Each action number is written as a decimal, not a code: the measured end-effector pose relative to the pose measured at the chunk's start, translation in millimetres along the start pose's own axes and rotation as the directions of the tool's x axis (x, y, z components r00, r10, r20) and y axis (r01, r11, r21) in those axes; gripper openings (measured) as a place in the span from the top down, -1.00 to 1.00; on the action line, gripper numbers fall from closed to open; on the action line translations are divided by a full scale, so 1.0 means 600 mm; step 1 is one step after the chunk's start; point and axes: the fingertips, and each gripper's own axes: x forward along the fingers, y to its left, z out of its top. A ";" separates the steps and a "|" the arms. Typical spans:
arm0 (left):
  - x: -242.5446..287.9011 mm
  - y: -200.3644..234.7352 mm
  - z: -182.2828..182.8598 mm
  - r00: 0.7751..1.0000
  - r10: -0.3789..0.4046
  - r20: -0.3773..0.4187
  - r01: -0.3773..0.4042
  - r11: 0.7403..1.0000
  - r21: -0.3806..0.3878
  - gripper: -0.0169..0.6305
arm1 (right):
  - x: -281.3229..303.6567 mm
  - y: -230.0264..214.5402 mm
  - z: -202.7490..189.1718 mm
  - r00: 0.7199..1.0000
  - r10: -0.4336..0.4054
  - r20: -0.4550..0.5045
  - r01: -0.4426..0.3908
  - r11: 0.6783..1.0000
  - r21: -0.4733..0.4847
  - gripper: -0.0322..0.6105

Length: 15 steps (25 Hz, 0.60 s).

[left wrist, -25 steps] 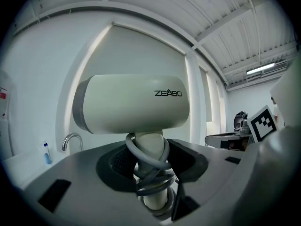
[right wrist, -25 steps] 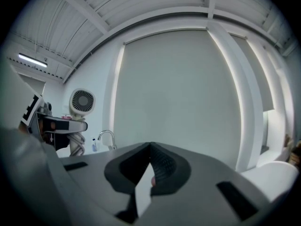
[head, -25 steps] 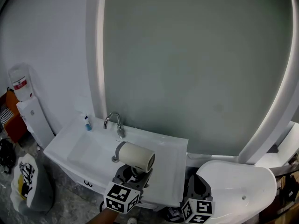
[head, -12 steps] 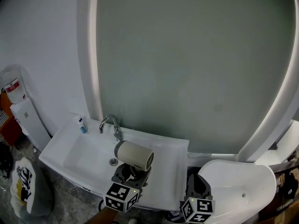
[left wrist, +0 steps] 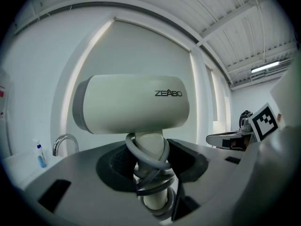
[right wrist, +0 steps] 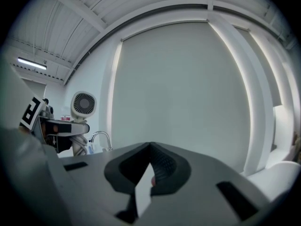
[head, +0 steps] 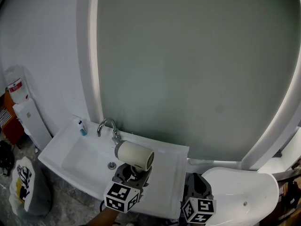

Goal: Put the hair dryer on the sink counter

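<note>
Pinches stiff, probably top-heavy hair dryer (head: 134, 155) by its cord-wrapped handle (left wrist: 149, 150) in left gripper (head: 133, 171) near sink counter (head: 165, 171); right gripper (right wrist: 151, 161) pressed together.

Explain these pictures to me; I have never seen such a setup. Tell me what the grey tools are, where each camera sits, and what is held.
A person holds a clamp tool, a gripper, in each hand; the patterned cubes belong to them. The head view looks down from the person's head at a white sink with a tap and a small bottle, below a large mirror. The other two views ride on the grippers and look along their jaws. The left gripper is shut on the handle of a hair dryer, cord wound round it, not yet set down on the counter. The right gripper is shut and empty.
</note>
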 end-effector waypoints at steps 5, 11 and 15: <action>0.019 -0.013 0.009 1.000 0.006 0.009 -0.006 1.000 0.009 0.35 | 0.009 -0.021 0.011 1.000 0.005 0.017 -0.005 1.000 -0.017 0.84; 0.040 -0.025 0.010 1.000 0.008 0.006 -0.008 1.000 0.014 0.35 | 0.017 -0.037 0.013 1.000 0.016 0.021 -0.015 1.000 -0.017 0.83; 0.052 -0.032 0.003 1.000 0.007 -0.005 -0.007 1.000 0.015 0.35 | 0.022 -0.051 0.009 1.000 0.016 0.018 -0.015 1.000 -0.013 0.83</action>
